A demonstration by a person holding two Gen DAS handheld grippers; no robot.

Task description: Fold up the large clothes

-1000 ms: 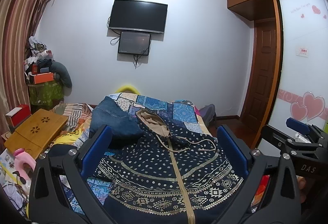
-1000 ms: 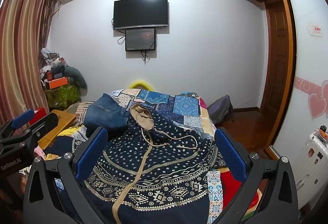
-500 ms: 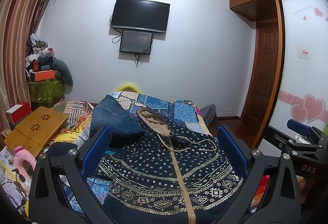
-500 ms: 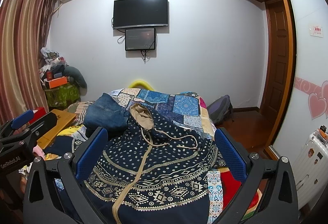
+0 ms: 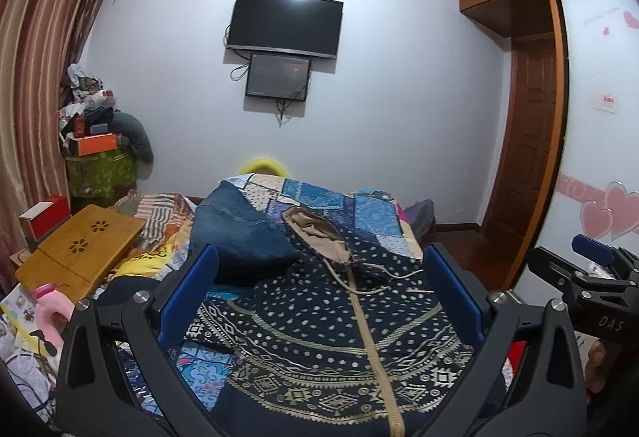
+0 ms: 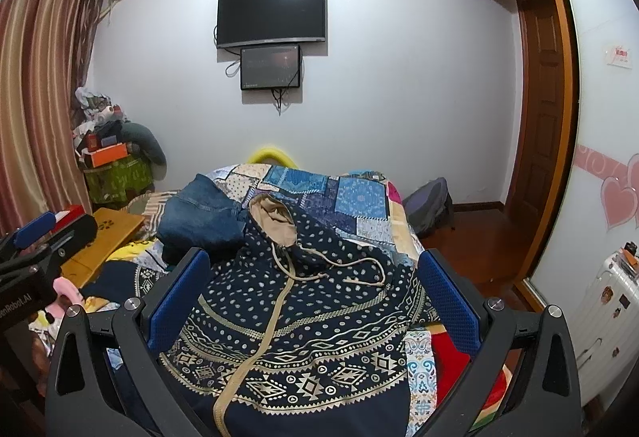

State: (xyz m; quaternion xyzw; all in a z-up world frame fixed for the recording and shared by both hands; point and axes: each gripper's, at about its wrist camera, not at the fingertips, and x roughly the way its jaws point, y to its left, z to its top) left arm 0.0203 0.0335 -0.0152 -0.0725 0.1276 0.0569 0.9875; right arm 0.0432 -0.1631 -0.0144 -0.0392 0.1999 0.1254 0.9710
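— Bedroom, white wall with a television up on it; what's on the bed?

— Across the near half of the patchwork bedspread lies the hoodie, navy with pale dots and gold banding. Front up, zip running toward the near edge, tan-lined hood pointing to the far end, drawstrings loose over the chest. I'd say it's spread flat like that so the sides can be folded inward.

— And the grippers?

— The left gripper and right gripper both hang above the near edge of the bed, jaws spread wide, nothing between them. Neither touches the cloth. Each frames the garment's body, which reads to me as sizing it up before a first grasp.

— So no fold made?

— None that I can see; the sleeves aren't clearly visible, possibly tucked under or off the side edges.

— Anything nearby?

— Folded jeans rest against the hood on the left, probably in the way. Beyond the bed's left edge sits a wooden lap table.
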